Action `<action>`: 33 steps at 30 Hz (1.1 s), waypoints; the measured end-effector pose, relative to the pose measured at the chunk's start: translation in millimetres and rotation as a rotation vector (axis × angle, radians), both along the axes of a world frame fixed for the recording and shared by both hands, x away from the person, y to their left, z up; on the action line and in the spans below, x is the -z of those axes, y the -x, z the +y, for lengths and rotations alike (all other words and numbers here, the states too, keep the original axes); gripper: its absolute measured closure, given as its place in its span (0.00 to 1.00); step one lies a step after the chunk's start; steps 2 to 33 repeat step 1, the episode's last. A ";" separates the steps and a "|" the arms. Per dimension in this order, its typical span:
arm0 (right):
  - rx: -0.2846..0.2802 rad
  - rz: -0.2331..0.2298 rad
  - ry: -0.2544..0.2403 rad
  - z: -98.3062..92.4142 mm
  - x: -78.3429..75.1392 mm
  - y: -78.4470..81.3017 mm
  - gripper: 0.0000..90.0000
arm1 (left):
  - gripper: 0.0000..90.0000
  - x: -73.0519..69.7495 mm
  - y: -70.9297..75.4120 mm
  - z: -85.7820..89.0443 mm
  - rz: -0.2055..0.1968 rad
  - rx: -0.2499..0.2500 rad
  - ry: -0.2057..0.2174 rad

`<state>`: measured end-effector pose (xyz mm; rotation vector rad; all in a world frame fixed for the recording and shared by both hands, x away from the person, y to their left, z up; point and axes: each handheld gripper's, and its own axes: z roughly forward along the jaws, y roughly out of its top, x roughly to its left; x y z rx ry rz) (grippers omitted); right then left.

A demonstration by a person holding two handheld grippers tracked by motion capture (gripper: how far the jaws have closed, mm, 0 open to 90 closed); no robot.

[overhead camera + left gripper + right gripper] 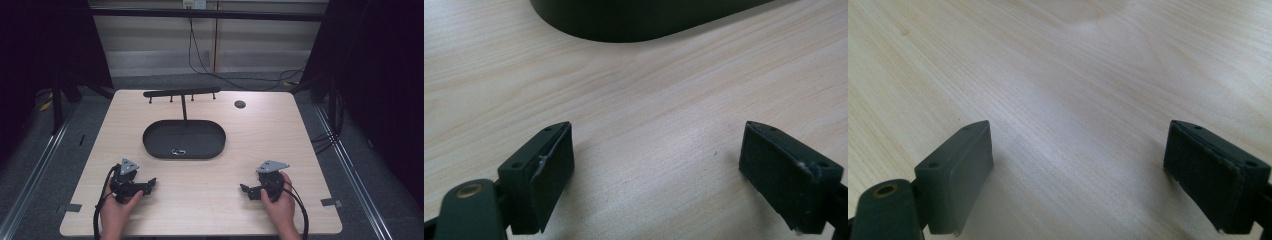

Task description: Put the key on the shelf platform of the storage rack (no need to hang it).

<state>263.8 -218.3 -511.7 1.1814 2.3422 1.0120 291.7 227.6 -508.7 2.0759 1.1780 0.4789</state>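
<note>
A black oval tray [155,145] lies in the middle of the light wooden table [210,200], with a small shiny metal item [178,152] on its floor near the front rim. A person's left hand holds my left gripper [151,183] low over the table near the front left, jaws pointing toward the middle. In the left gripper view my left gripper [656,150] stands wide open over bare wood, the tray's rim [639,22] ahead of it. My right gripper [244,189] sits at the front right, mirrored. Its jaws [1079,150] are wide open over bare wood.
Behind the tray rises a black T-shaped rack [182,93] with several short pegs hanging from its bar. A small dark round cap [240,104] sits in the table at the back right. Cables trail on the floor beyond the table's far edge.
</note>
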 end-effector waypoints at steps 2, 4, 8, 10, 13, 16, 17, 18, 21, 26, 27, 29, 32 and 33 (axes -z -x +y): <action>0.000 0.000 0.000 0.0 0.0 0.0 0.13 | 0.16 0.0 0.0 0.0 0.000 0.000 0.000; 0.000 0.000 0.000 0.0 0.0 0.0 0.13 | 0.16 0.0 0.0 0.0 0.000 0.000 0.000; 0.000 0.000 0.000 0.0 0.0 0.0 0.13 | 0.16 0.0 0.0 0.0 0.000 0.000 0.000; 0.000 0.000 0.000 0.0 0.0 0.0 0.13 | 0.16 0.0 0.0 0.0 0.000 0.000 0.000; 0.000 0.000 0.000 0.0 0.0 0.0 0.13 | 0.16 0.0 0.0 0.0 0.000 0.000 0.000; 0.000 0.000 0.000 0.0 0.0 0.0 0.13 | 0.16 0.0 0.0 0.0 0.000 0.000 0.000; 0.000 0.000 0.000 0.0 0.0 0.0 0.13 | 0.16 0.0 0.0 0.0 0.000 0.000 0.000; 0.000 0.000 0.000 0.0 0.0 0.0 0.13 | 0.16 0.0 0.0 0.0 0.000 0.000 0.000; 0.000 0.000 0.000 0.0 0.0 0.0 0.13 | 0.16 0.0 0.0 0.0 0.000 0.000 0.000; 0.000 0.000 0.000 0.0 0.0 0.0 0.13 | 0.16 0.0 0.0 0.0 0.000 0.000 0.000; 0.000 0.000 0.000 0.0 0.0 0.0 0.13 | 0.16 0.0 0.0 0.0 0.000 0.000 0.000; 0.000 0.000 0.000 0.0 0.0 0.0 0.13 | 0.16 0.0 0.0 0.0 0.000 0.000 0.000; 0.000 0.000 0.000 0.0 0.0 0.0 0.13 | 0.16 0.0 0.0 0.0 0.000 0.000 0.000; 0.000 0.000 0.000 0.0 0.0 0.0 0.13 | 0.16 0.0 0.0 0.0 0.000 0.000 0.000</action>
